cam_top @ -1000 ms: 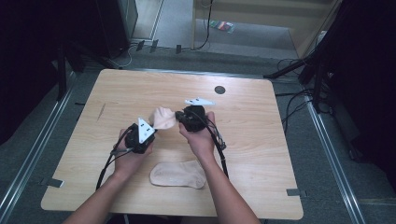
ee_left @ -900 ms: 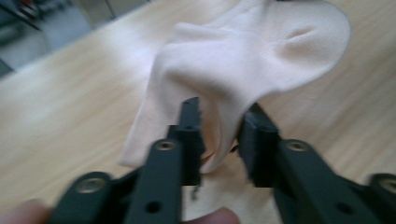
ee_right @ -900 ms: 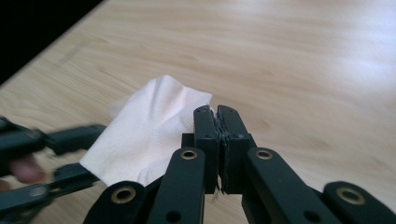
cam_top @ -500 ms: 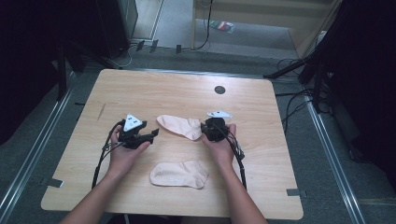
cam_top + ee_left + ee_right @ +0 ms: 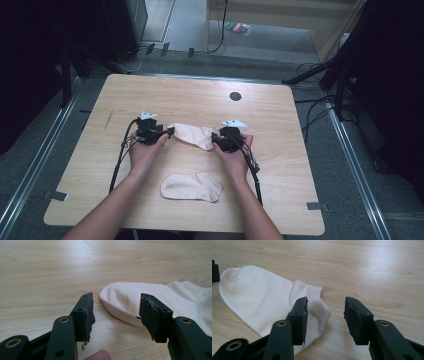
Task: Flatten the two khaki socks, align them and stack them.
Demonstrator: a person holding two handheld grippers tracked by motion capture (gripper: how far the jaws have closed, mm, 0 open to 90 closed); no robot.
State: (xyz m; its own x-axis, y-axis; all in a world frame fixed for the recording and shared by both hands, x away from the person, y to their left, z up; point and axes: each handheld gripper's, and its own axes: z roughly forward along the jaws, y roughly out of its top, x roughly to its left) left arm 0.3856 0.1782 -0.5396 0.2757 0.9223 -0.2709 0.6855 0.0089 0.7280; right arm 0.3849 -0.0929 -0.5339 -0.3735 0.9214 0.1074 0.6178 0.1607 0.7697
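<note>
Socks are the work here, and nearest my side of the table (image 5: pixel 300 210) lies the first sock (image 5: pixel 192 186), flat and apart from both tools. Beyond it, the second sock (image 5: pixel 192 135) is stretched out flat between my two hands. My left gripper (image 5: pixel 169 132) sits at its toe end with jaws spread; they have just been opening, then eased in slightly, and in the left gripper view the rounded toe (image 5: pixel 120 302) lies just ahead of the gap, not pinched. My right gripper (image 5: pixel 214 140) is at the cuff end, its jaws also having just opened, and in the right gripper view the ribbed cuff (image 5: pixel 317 307) lies beside the left pad, free of both. I judge this sock light, soft and limp (it will sag and fold wherever it is not supported), so the best holds are the thicker cuff edge and the toe tip, pinching both layers. Farther off, a small dark round spot (image 5: pixel 235 96) marks the tabletop.
</note>
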